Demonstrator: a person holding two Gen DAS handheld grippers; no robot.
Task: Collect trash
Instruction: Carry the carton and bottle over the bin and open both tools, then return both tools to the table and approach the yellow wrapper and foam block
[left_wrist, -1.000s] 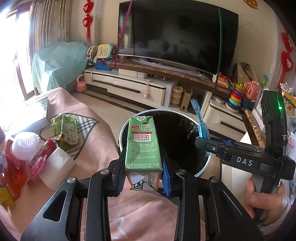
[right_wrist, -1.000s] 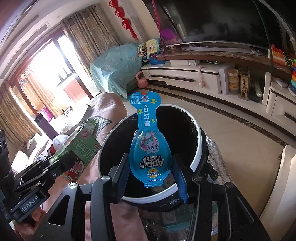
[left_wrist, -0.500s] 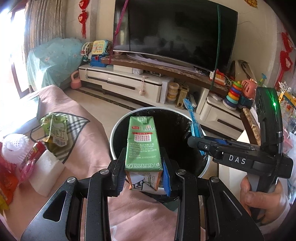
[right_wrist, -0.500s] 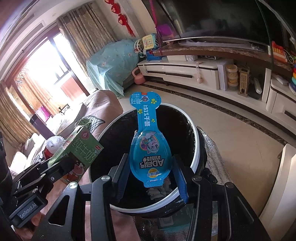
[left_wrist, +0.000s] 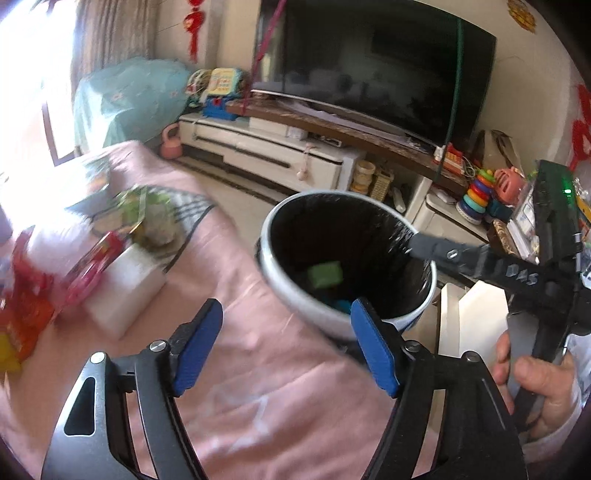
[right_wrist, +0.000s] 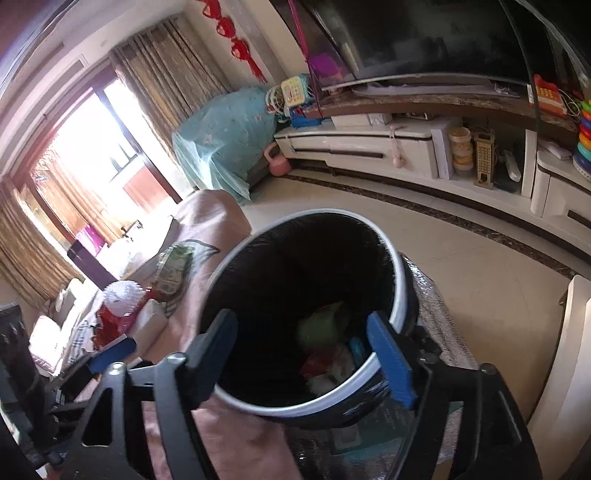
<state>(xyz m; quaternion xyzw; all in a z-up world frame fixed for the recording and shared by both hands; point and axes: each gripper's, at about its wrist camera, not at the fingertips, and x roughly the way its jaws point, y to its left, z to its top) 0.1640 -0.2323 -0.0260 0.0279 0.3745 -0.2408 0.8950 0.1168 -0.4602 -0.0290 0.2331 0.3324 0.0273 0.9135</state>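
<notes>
Left wrist — green carton (left_wrist: 325, 274) inside bin (left_wrist: 275, 254), loose.

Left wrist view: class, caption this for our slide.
Left gripper jaws opening, empty, above the black-lined bin, green carton inside.

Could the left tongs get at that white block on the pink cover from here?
Probably yes. The left tongs are opening with nothing between them, and the white block lies uncovered on the pink cover, with bare cloth between.
</notes>
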